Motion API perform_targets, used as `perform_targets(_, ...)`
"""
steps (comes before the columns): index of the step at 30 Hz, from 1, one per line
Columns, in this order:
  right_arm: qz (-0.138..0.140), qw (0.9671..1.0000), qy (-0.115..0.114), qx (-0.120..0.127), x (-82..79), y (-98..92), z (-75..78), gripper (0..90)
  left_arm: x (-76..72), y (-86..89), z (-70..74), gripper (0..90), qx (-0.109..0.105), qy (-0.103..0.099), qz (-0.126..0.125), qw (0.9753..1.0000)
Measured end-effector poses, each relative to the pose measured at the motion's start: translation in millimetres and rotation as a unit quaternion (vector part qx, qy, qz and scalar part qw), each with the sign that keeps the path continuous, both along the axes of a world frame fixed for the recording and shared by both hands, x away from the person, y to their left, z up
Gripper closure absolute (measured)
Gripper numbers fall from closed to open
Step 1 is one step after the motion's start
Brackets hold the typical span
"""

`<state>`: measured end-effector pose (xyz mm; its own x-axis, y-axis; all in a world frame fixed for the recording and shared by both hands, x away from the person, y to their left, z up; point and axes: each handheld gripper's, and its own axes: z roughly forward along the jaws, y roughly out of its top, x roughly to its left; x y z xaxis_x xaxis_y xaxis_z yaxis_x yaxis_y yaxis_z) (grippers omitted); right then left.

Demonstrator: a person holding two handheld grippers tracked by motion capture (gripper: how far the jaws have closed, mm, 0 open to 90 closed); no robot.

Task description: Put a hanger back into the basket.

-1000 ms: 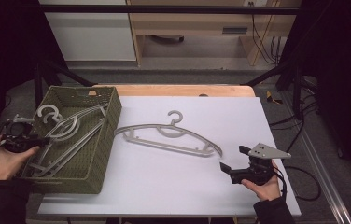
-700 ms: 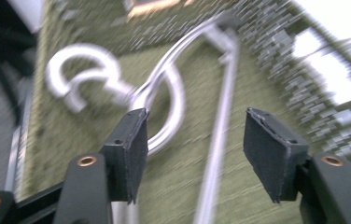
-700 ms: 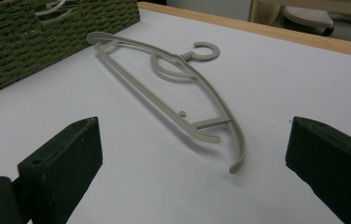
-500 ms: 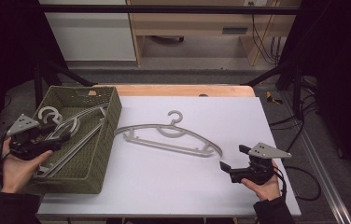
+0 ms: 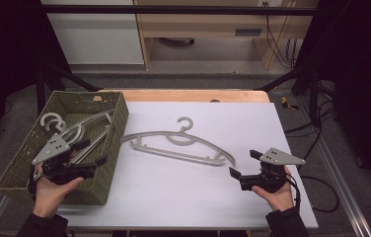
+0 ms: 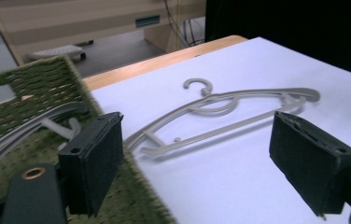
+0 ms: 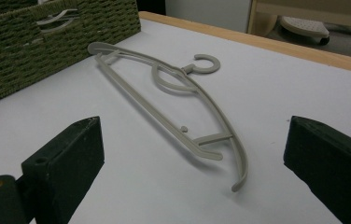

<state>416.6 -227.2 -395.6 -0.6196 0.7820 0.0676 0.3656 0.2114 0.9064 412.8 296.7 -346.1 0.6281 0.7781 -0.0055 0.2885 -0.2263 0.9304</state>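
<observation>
1. A green woven basket (image 5: 112, 148) was seen at the left of the white surface (image 5: 173, 197) in the high view, and several grey hangers (image 5: 82, 133) were piled loosely inside it.
2. One grey hanger (image 5: 183, 145) was laid flat on the surface just right of the basket, apart from both hand-held grippers, with its hook turned toward the far edge.
3. The left hand-held gripper (image 5: 92, 153) was held over the basket's near right part, its jaws spread wide with nothing between them.
4. The right hand-held gripper (image 5: 245, 164) was held low over the near right of the surface, near the hanger's right end but not touching it; its jaws were also spread wide and empty.
5. In the left gripper view, the basket's rim (image 6: 82, 98) was shown close beside one jaw, with the hanger (image 6: 220, 116) on the surface framed between the jaws; the hangers in the basket were partly seen at the left edge.
6. In the right gripper view, the basket's woven outer wall (image 7: 47, 51) was shown, with the hanger (image 7: 178, 102) lying between the jaws, farther off.
7. Both hands and the whole layout were shown together in the high view.
</observation>
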Motion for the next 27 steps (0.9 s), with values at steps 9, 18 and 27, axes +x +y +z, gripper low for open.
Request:
perform_targets(9,-0.002,1.0,-0.007,0.002,4.5,3.3,4.5,6.6,-3.6,-17.4,-15.7,14.3,0.006,0.012,-0.027,0.9996)
perform_targets(18,-0.004,1.0,0.002,-0.001,20.6,14.1,12.3,8.7,-4.9,-20.5,-20.2,12.2,0.008,0.016,-0.038,0.9991)
perform_targets(27,-0.01,0.9993,0.029,-0.02,46.9,26.0,4.3,11.9,-3.9,-20.1,-21.8,12.0,0.011,0.02,-0.037,0.9991)
